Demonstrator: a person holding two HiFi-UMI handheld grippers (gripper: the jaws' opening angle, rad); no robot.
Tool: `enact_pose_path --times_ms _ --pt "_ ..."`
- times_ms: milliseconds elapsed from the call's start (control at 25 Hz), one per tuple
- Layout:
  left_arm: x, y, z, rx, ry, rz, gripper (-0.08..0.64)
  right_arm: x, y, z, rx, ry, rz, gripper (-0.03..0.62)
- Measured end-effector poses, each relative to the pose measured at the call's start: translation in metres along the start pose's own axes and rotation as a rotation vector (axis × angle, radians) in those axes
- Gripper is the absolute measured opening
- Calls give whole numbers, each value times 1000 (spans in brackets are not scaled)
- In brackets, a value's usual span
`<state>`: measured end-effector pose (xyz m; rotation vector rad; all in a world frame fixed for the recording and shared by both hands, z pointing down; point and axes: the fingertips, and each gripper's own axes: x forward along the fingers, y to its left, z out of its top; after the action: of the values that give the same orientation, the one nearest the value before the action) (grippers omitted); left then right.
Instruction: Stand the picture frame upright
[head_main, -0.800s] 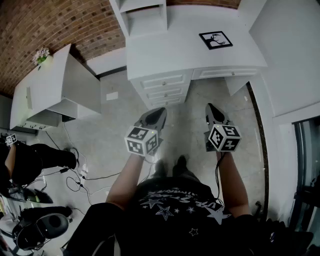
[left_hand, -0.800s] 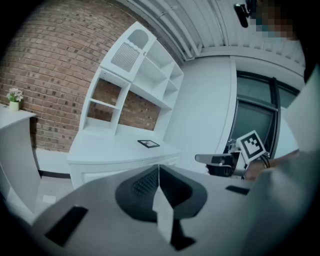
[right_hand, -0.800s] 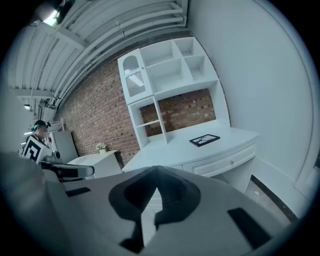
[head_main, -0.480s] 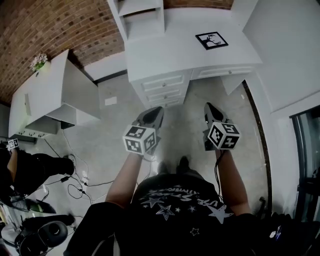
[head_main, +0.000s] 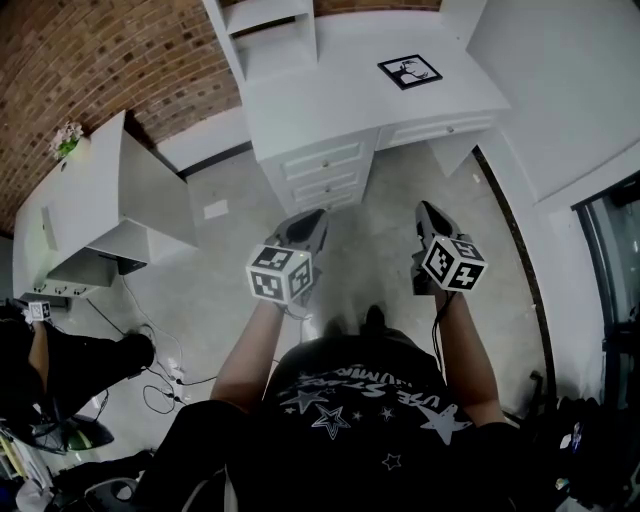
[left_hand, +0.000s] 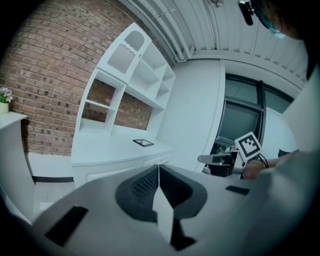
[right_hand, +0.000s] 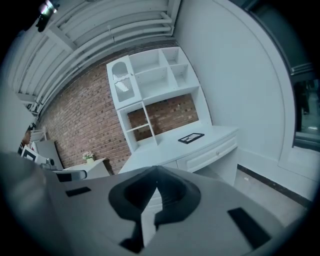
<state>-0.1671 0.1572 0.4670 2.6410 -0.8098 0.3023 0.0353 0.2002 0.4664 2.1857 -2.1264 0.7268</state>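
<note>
- A small black-edged picture frame is noted lying flat on the white wooden desk, at 1 o'clock in the head view, towards the desk's far right part. It has not yet been raised.
- The grey left gripper with its marker cube is seen with jaws pressed together and nothing between them. The grey right gripper is pressed together and empty likewise.
- Both are held over the pale floor at 6 o'clock of the desk, well apart from the frame.
- Risk judged: if the frame is met with closed jaws, no edge can be taken. It would only be shoved across the smooth top, perhaps towards the white wall at 3 o'clock.
- Risk judged: only a thin edge is offered by a flat frame. A shallow pinch could slip partway through the lift, and the frame would drop back on its face.
- Risk judged: the rear stand cannot be seen from here. If it is left folded, the frame would likely topple once released.
- Risk judged: the tall white shelf unit stands at 9 o'clock of the frame and could be clipped by a wide sweep of the left gripper.
</note>
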Motion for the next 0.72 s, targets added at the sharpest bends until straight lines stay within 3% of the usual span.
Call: enact_pose_path --times_ms 400,560,720 --pt "-18 10 -11 15 19 -29 20 -37 -64 -1 165 -88 -194 15" --pt "-10 14 -11 25 30 -42 20 -37 -83 1 207 -109 -225 15" --pt "3 18 -7 32 29 -45 20 -18 -86 1 186 -89 -216 15"
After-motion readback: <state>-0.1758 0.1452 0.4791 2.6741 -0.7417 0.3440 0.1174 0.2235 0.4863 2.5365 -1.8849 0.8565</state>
